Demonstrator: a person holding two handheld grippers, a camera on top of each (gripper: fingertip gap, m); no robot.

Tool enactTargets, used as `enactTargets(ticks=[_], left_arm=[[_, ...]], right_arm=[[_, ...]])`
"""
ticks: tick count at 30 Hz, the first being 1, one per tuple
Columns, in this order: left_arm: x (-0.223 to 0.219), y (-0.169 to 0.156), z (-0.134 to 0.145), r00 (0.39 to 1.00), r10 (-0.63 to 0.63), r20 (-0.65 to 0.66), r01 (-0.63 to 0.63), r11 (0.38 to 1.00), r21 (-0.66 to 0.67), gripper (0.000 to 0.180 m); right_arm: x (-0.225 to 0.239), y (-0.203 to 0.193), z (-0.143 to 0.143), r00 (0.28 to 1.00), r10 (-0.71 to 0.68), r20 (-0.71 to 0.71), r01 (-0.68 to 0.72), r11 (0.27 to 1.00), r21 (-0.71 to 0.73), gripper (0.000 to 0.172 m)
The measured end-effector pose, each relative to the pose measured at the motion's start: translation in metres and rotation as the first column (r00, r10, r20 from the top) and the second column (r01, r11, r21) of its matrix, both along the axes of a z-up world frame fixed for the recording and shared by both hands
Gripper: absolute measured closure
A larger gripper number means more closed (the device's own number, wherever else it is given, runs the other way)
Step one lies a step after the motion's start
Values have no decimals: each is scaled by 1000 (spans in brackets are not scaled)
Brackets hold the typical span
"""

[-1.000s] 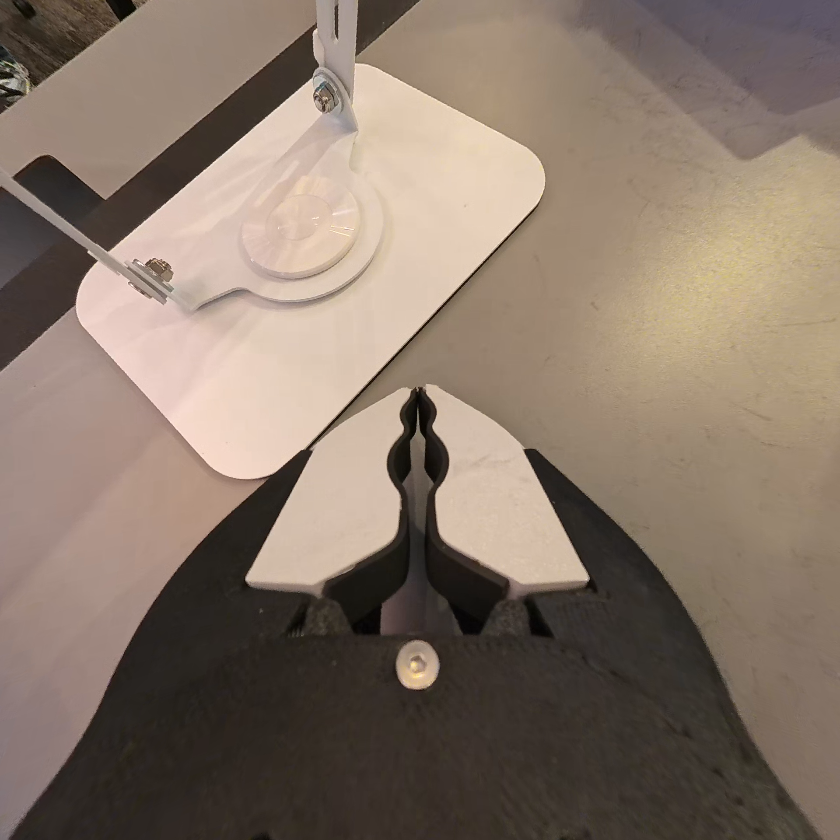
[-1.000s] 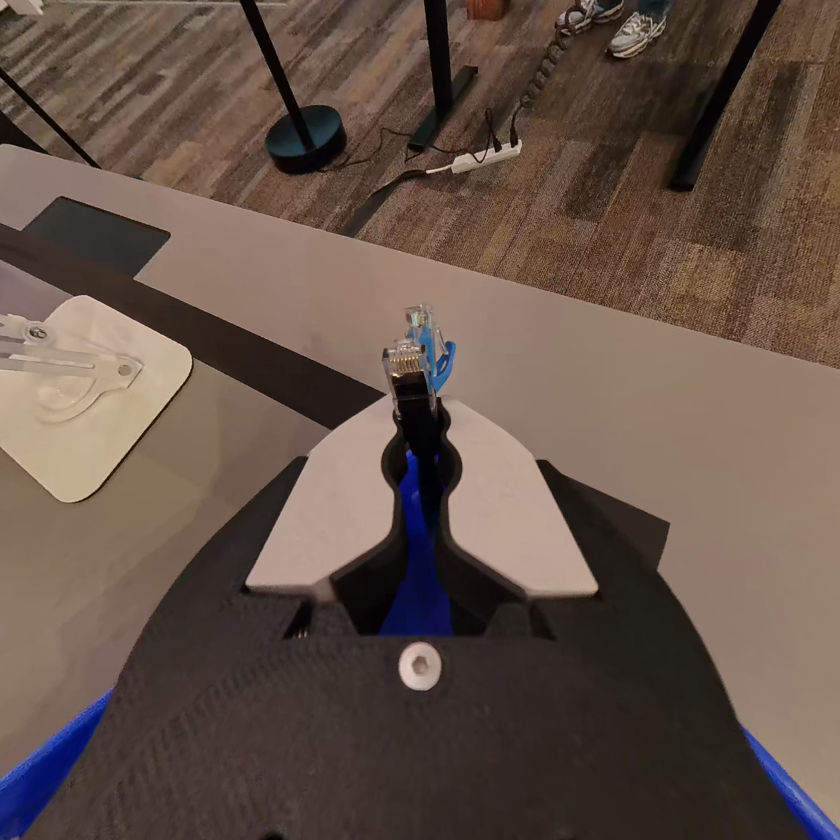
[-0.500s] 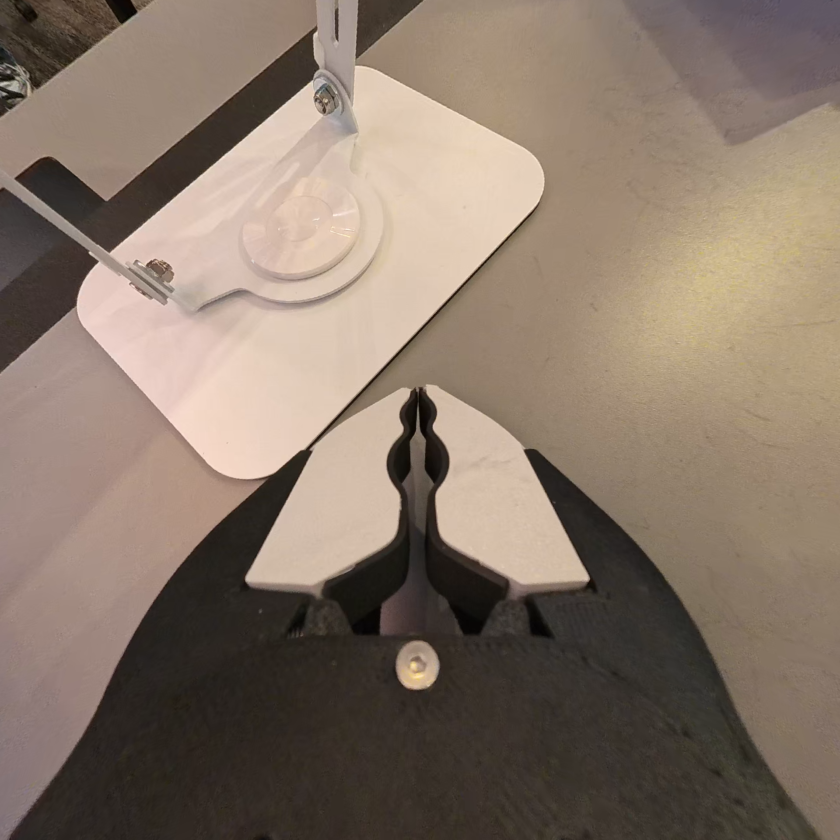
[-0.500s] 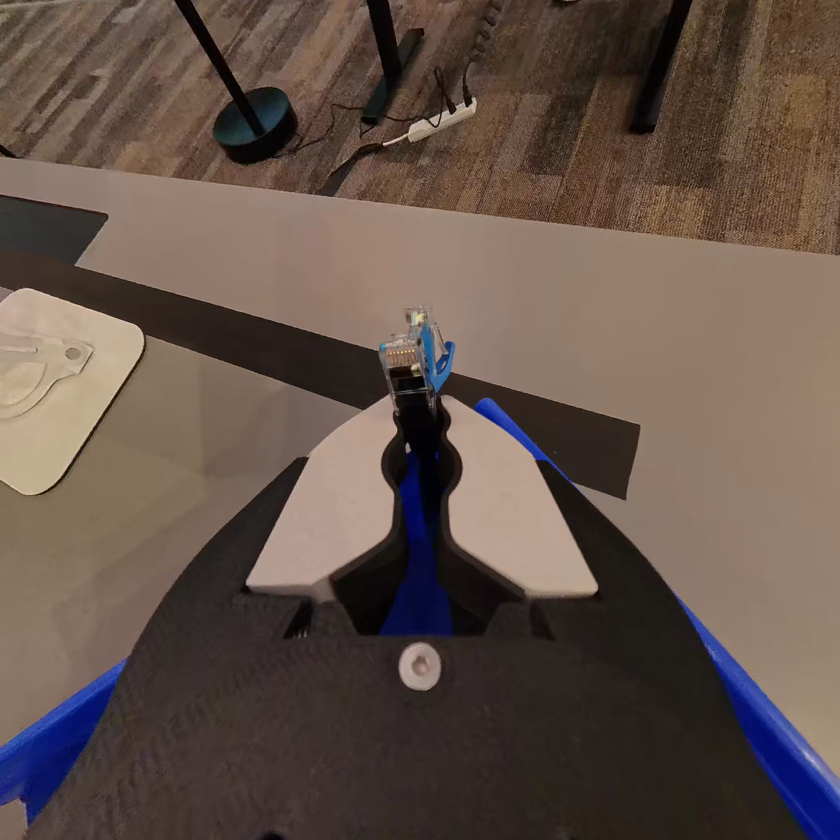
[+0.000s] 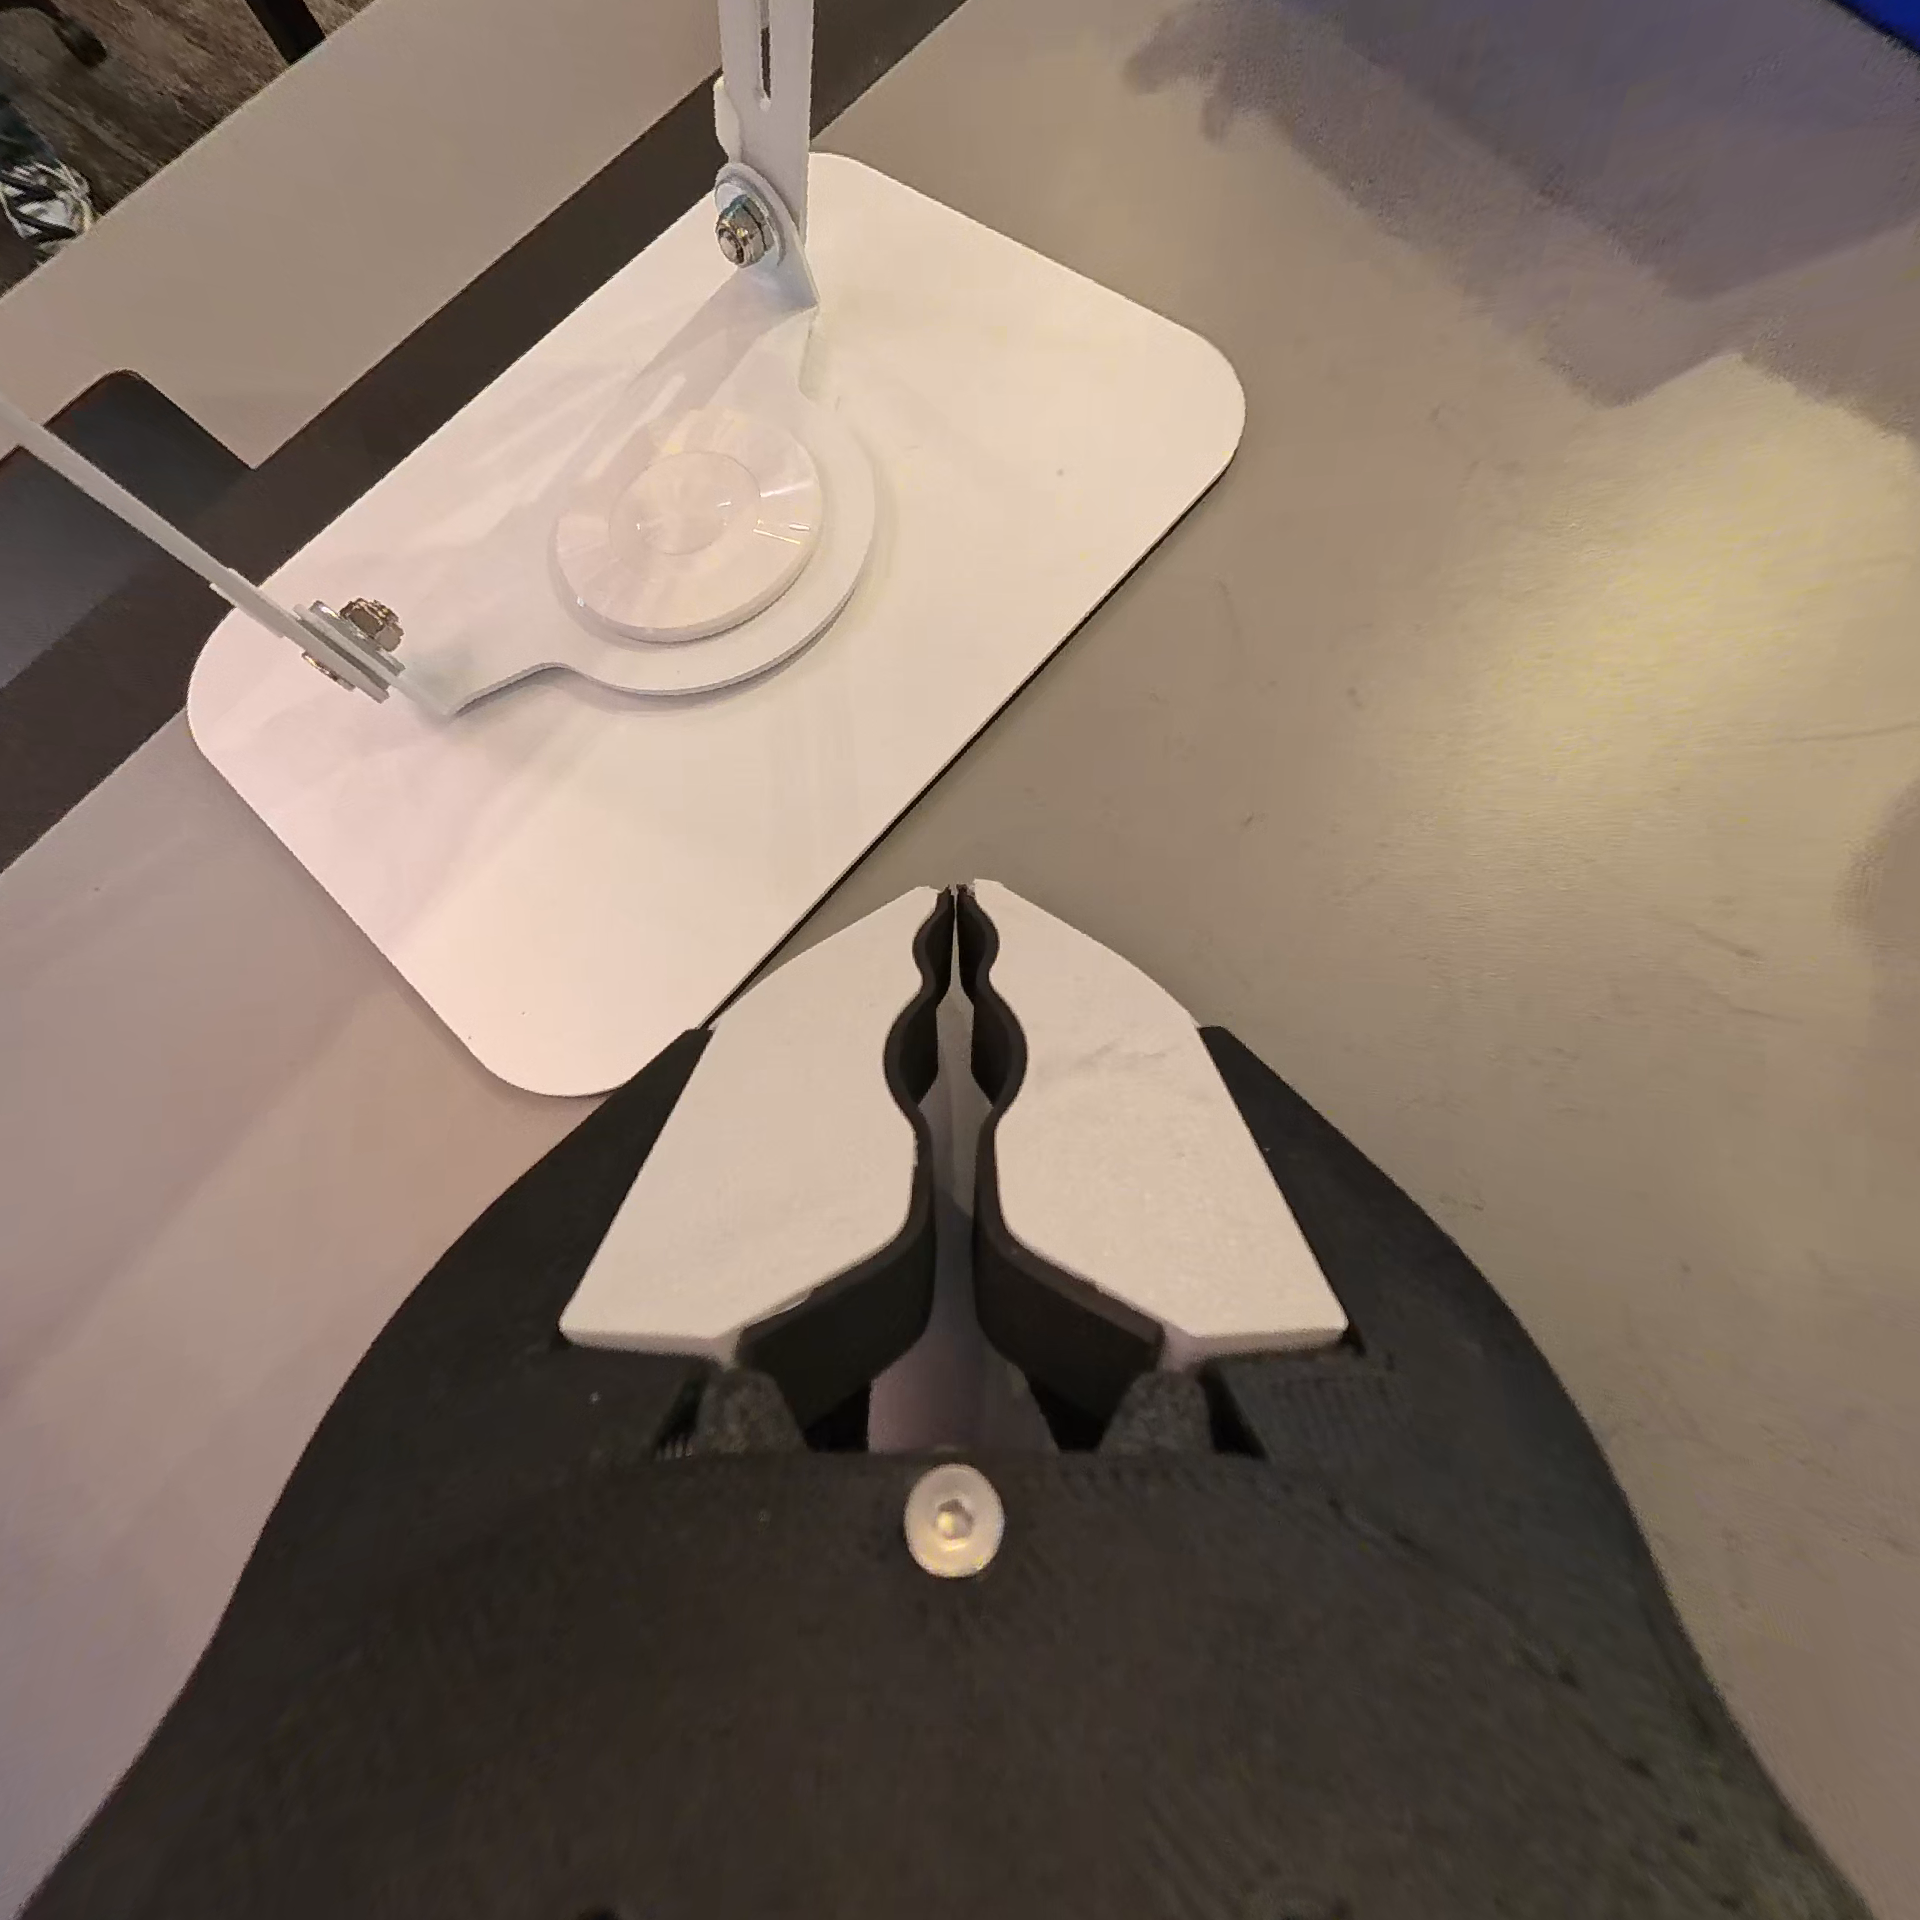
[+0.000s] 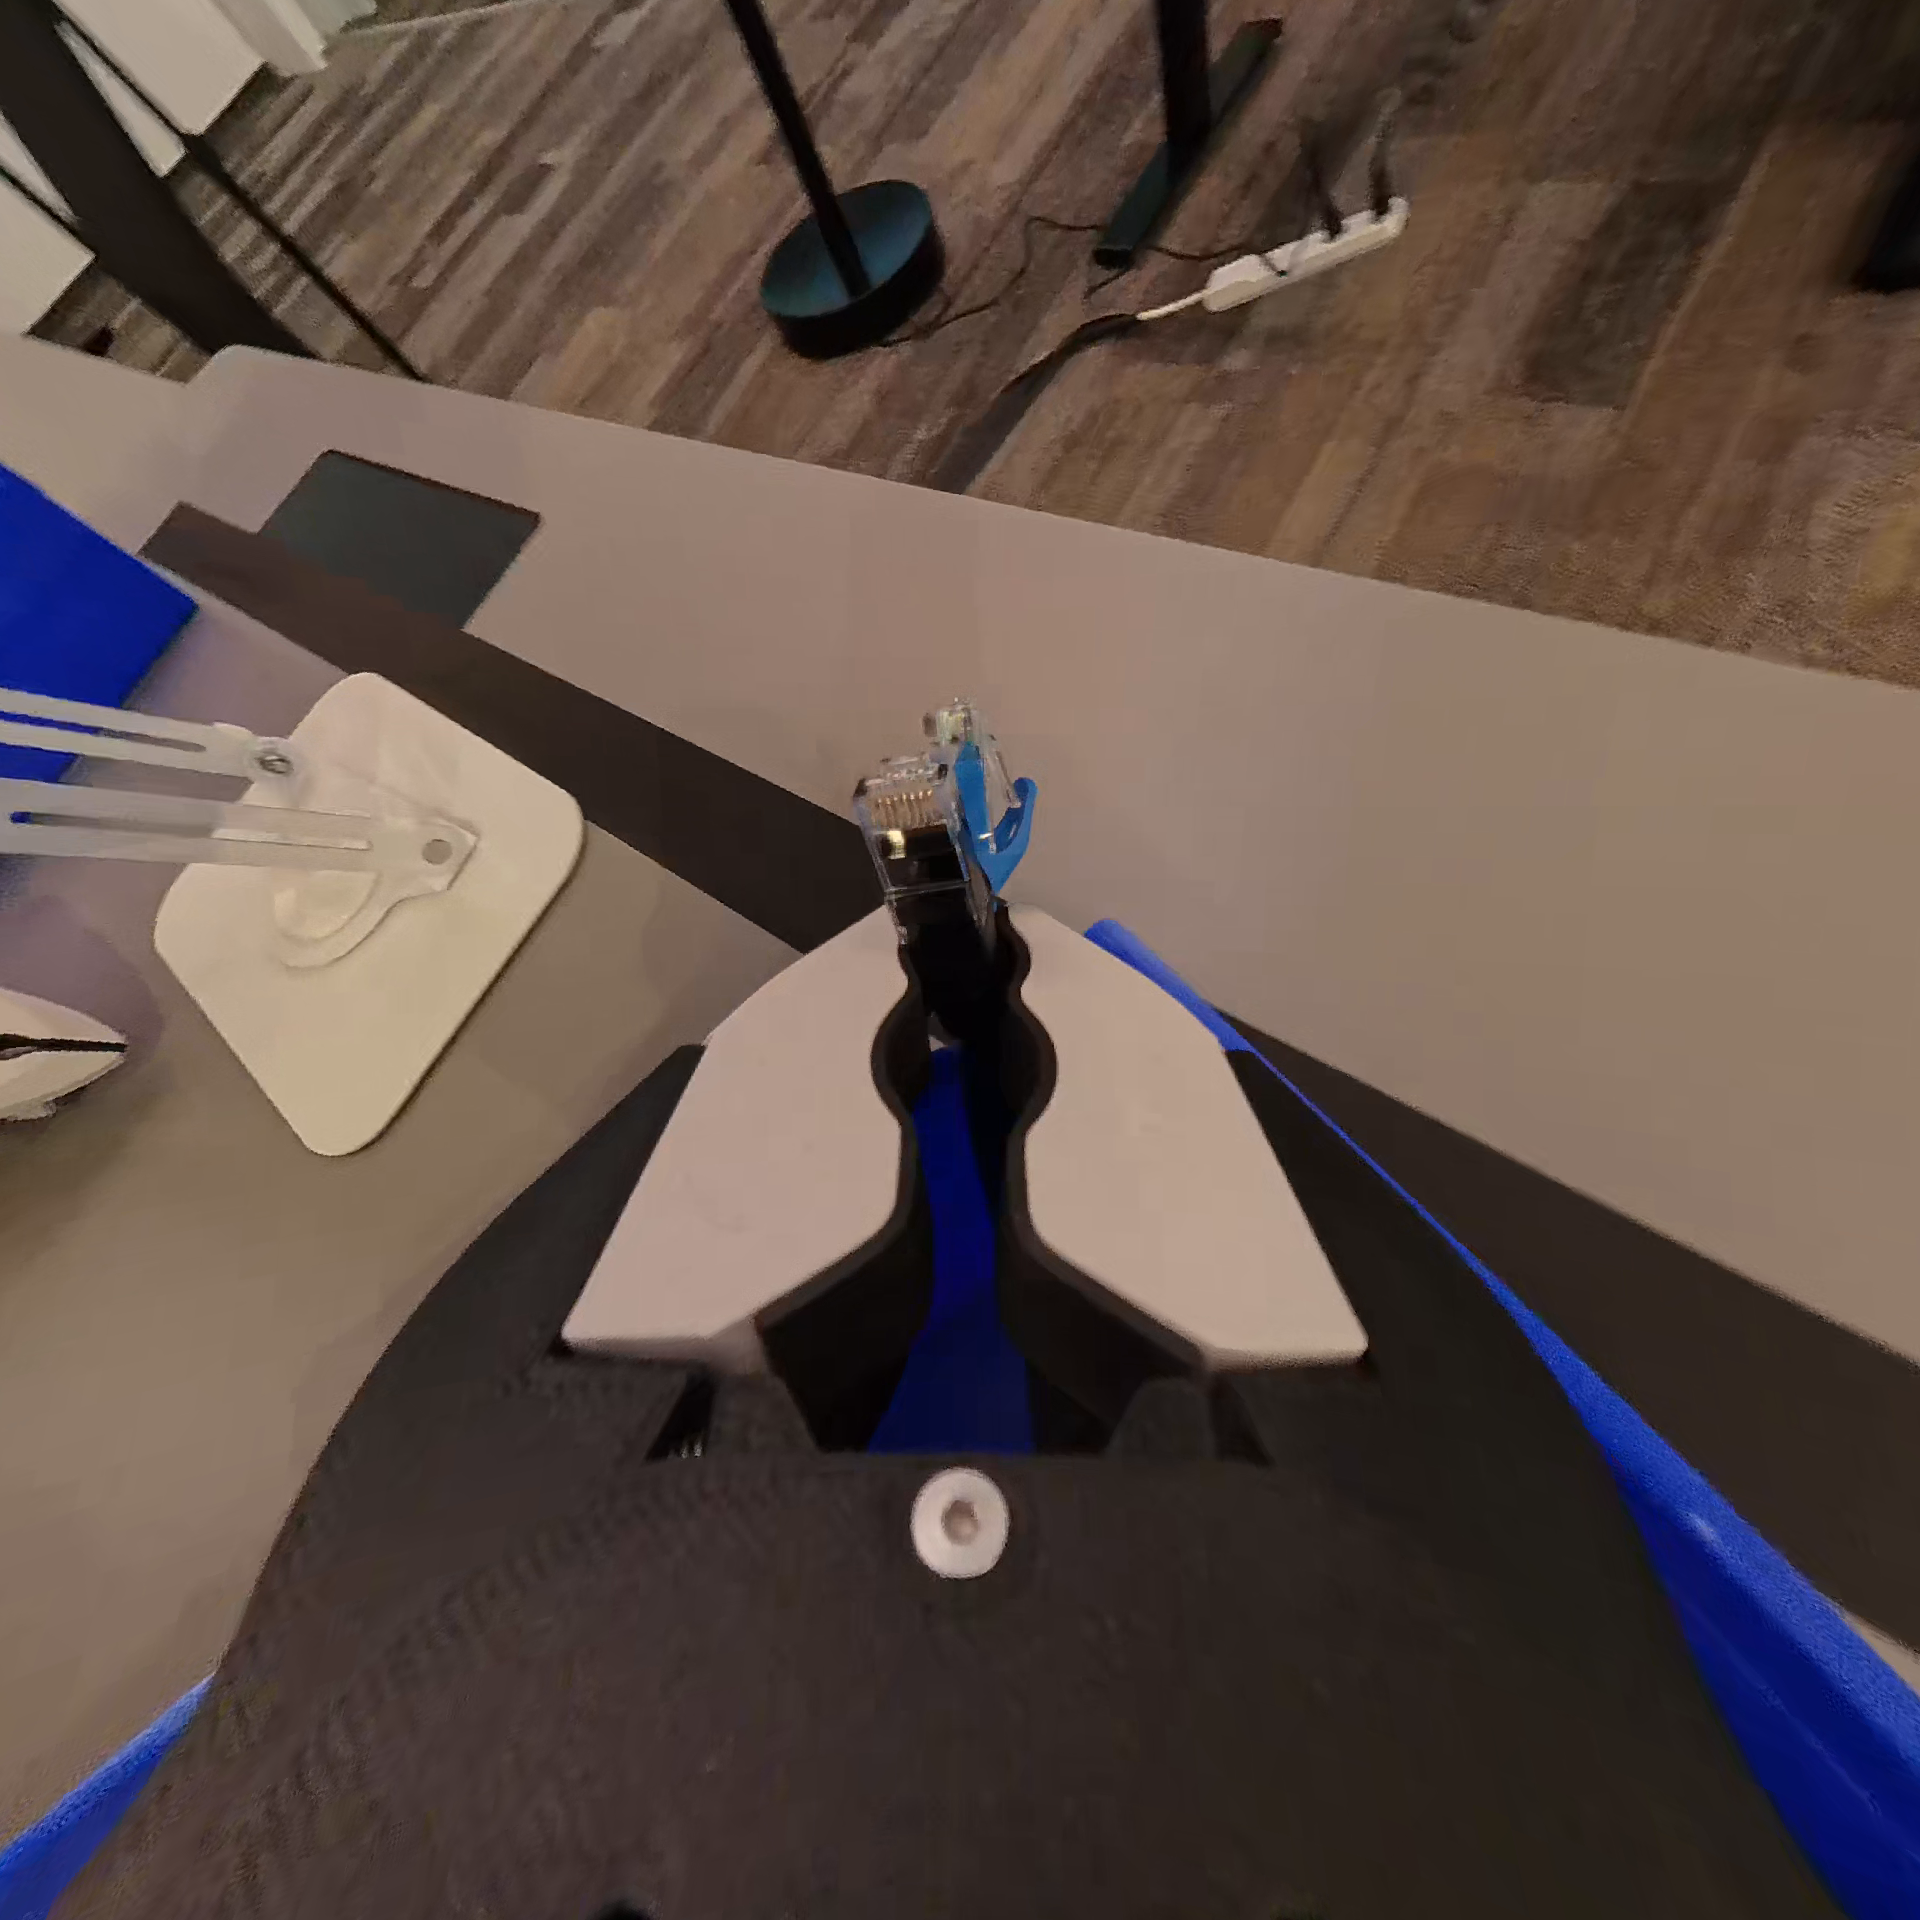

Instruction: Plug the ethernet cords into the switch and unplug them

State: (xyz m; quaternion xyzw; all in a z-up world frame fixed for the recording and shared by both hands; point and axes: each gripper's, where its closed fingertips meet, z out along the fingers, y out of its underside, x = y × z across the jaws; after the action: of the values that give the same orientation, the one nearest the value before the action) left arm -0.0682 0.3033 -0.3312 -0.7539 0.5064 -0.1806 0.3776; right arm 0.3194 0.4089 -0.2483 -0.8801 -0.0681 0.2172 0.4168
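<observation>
Two ethernet cords are clamped together in the right gripper point(image 6: 961, 914). The black cord point(image 6: 961, 997) and the blue cord point(image 6: 951, 1164) run side by side up the channel between the fingers point(image 6: 1132, 1143), and the pads press on them at the tips. Both clear plugs project past the fingertips. The black cord's plug point(image 6: 909, 831) stands nearer and to the left, gold contacts facing the camera. The blue cord's plug point(image 6: 971, 769) stands just behind it and to the right, touching it, with a blue boot tab curving off to the right. Both plugs are in the air above the grey table point(image 6: 1455, 852), clear of its surface. The switch does not appear in either view.

The left gripper point(image 5: 954, 891) is clenched, its tips meeting with nothing between them. It hovers over the table point(image 5: 1455, 831), just beside the near corner of a white stand base point(image 5: 623, 883).

The stand base is a flat rounded rectangle carrying a round disc and two bolted white slotted arms point(image 5: 764, 104). In the right wrist view the same base point(image 6: 416, 935) lies to the left, well apart from the plugs. A dark strip point(image 6: 623, 748) crosses the table between them.

Beyond the table edge the floor holds a round black pole base point(image 6: 847, 260) and a white power strip point(image 6: 1309, 249).

No brand, label or readable writing shows on any item.
</observation>
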Motion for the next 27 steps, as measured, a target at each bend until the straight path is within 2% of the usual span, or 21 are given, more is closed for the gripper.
enactTargets(ticks=[6, 9, 11, 15, 20, 24, 27], left_arm=[[0, 0, 0, 1000, -1, 2, 1, 1000, 0, 180], [0, 0, 1, 1000, -1, 7, 1, 1000, -4, 180], [0, 0, 1, 1000, -4, 11, 4, 1000, -5, 180], [1, -1, 1, 1000, -13, 16, 13, 1000, -10, 180], [1, -1, 1, 1000, -13, 16, 13, 1000, -8, 180], [0, -1, 1, 1000, -8, 13, 8, 1000, -5, 180], [0, -1, 1, 1000, -9, 8, 9, 1000, -3, 180]], right_arm=[[-107, 34, 4, 958, 285, 23, -285, 958, -21, 163], [-134, 46, 15, 945, 326, -4, -326, 945, 14, 163], [-137, 50, 24, 950, 310, -34, -308, 950, 47, 162], [-125, 39, 43, 960, 280, 3, -278, 955, 103, 163], [-96, 29, 70, 974, 216, -73, -202, 967, 157, 163], [-77, 20, 66, 979, 171, -109, -155, 977, 147, 162], [-72, 15, 52, 983, 162, -92, -148, 979, 143, 161]])
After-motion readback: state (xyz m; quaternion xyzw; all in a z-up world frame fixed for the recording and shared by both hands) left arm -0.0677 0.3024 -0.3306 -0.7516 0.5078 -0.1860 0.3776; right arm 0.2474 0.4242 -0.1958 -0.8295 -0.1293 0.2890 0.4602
